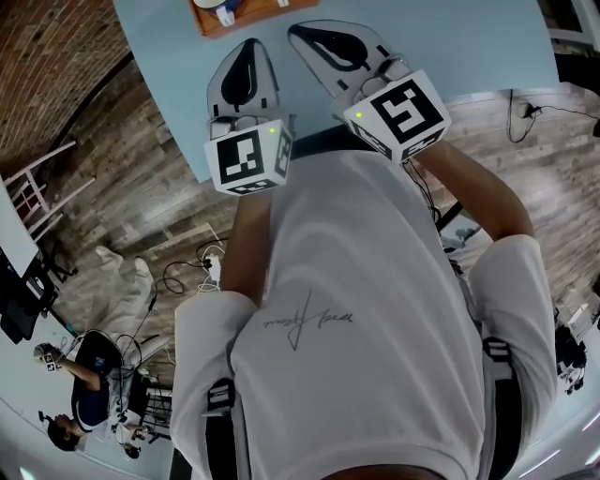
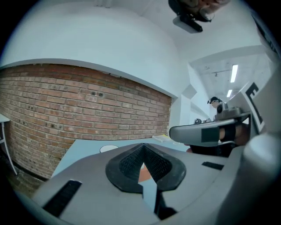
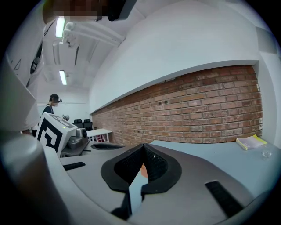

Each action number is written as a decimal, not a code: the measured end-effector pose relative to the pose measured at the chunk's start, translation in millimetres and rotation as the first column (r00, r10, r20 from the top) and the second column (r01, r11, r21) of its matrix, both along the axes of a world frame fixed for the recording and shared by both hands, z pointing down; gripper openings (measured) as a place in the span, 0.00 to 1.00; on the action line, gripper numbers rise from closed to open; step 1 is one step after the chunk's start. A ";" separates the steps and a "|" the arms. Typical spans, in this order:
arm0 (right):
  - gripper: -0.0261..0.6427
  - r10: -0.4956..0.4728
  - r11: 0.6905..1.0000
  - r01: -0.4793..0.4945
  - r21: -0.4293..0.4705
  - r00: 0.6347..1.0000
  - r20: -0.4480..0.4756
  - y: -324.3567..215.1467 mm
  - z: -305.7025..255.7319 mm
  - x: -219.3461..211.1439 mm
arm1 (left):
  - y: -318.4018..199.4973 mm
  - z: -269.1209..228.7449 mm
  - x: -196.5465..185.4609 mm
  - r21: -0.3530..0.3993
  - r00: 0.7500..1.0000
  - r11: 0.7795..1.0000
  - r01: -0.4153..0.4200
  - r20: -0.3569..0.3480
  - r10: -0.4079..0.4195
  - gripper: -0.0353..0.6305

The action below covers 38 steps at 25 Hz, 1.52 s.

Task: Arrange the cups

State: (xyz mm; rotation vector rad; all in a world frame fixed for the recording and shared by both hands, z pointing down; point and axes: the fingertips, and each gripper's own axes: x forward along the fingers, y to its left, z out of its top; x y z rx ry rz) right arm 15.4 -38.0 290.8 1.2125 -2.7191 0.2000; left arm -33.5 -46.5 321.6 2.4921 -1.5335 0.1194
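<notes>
Both grippers hover over the near edge of the light blue table (image 1: pixel 450 47), and neither holds anything. My left gripper (image 1: pixel 250 47) is shut, its black pads meeting at the tip (image 2: pixel 142 146). My right gripper (image 1: pixel 300 33) is also shut (image 3: pixel 143 146) and lies just right of the left one. An orange tray (image 1: pixel 208 22) sits beyond the tips at the top edge of the head view, with part of a white cup (image 1: pixel 224 12) on it. In the left gripper view a white round rim (image 2: pixel 109 148) shows on the table, and the right gripper (image 2: pixel 206 132) shows at the right.
A brick wall (image 2: pixel 79 110) stands behind the table. A yellow book (image 3: pixel 250 142) and a small clear glass (image 3: pixel 266 153) lie far right on the table. Cables, a white chair (image 1: pixel 33 183) and other people are on the wooden floor at the left.
</notes>
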 end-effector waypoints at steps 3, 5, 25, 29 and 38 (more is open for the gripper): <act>0.07 -0.007 1.000 0.007 -0.010 1.000 0.009 4.6 -3.6 2.0 | 2.6 -6.7 1.8 0.001 1.000 1.000 -0.020 -0.006 0.020 0.06; 0.07 -0.005 1.000 0.006 -0.016 1.000 0.009 8.0 -4.6 3.8 | 5.7 -8.6 1.5 -0.006 0.999 1.000 -0.029 -0.014 0.029 0.06; 0.07 -0.014 1.000 0.015 -0.026 0.999 0.035 22.6 -12.5 6.5 | 20.1 -20.7 -3.7 -0.014 0.998 0.998 -0.064 -0.022 0.063 0.06; 0.07 0.011 0.999 -0.010 -0.032 0.999 0.039 22.6 -9.4 9.5 | 20.5 -21.2 -3.3 -0.015 0.997 0.998 -0.069 -0.023 0.068 0.06; 0.07 0.017 0.999 -0.014 -0.048 0.999 0.048 22.2 -5.3 17.0 | 24.4 -16.4 -2.3 -0.031 0.997 0.997 -0.077 0.002 0.077 0.06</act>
